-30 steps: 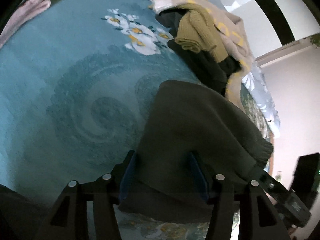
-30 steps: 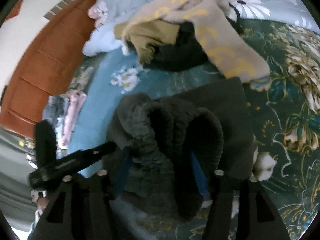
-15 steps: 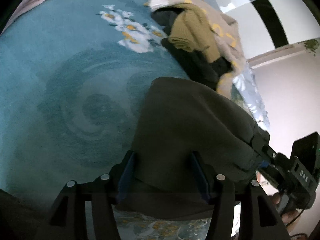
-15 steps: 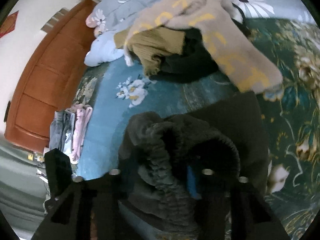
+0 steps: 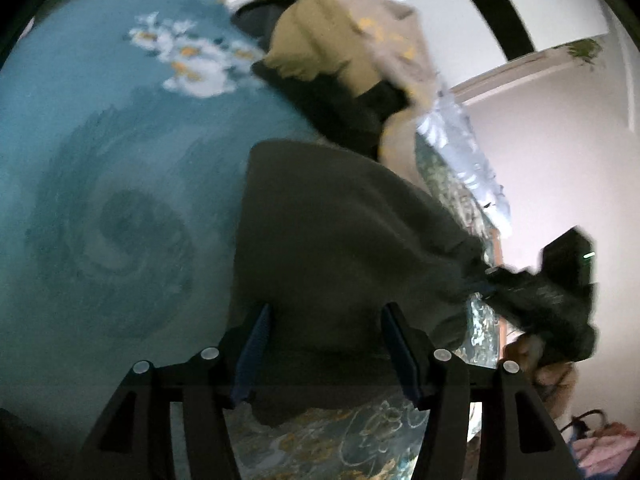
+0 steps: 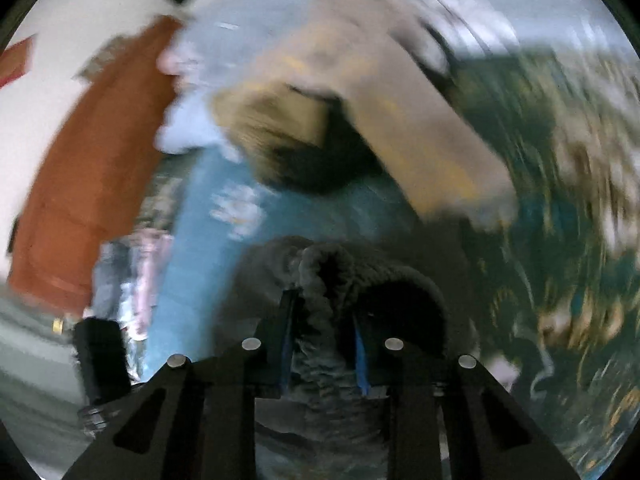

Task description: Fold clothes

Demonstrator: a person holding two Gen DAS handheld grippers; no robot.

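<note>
A dark olive knit garment (image 5: pixel 340 240) lies on the teal floral bedspread (image 5: pixel 100 160). My left gripper (image 5: pixel 326 344) stands open, its blue-padded fingers either side of the garment's near edge. My right gripper (image 6: pixel 322 320) is shut on the garment's ribbed hem (image 6: pixel 320 280), which bunches up between its fingers. The right wrist view is heavily blurred. The right gripper also shows in the left wrist view (image 5: pixel 532 292), at the garment's right end.
A heap of unfolded clothes (image 5: pixel 332 40), beige, mustard and black, lies beyond the garment, also in the right wrist view (image 6: pixel 360 120). A brown wooden door (image 6: pixel 88 168) and folded pink clothes (image 6: pixel 140 272) are at the left. The bed's edge is at the right (image 5: pixel 480 208).
My right gripper has closed on the ribbed hem and is moving fast, blurring its view. The garment's right end has been drawn out. My left gripper stays open in place.
</note>
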